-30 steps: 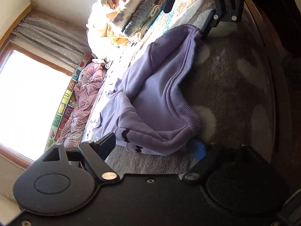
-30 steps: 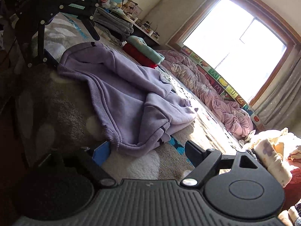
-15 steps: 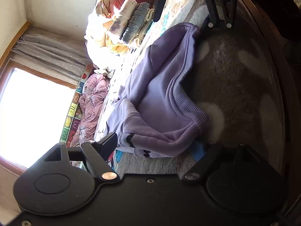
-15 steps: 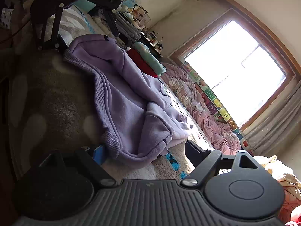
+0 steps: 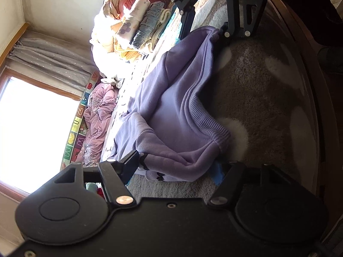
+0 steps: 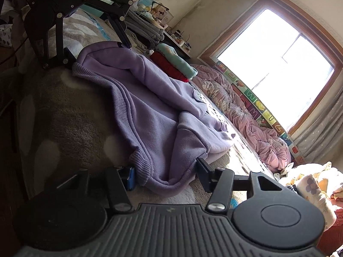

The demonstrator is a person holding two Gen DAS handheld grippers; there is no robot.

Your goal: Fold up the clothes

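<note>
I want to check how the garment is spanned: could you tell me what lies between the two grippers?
In both wrist views the purple sweatshirt stretches between them, its ribbed hem running from the left gripper to the right gripper; both jaws are open around its corners.

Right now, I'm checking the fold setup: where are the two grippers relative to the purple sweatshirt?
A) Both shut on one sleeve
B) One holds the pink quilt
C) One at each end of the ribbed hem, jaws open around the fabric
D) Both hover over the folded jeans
C: the left gripper and right gripper each straddle a hem corner of the purple sweatshirt, jaws apart.
</note>
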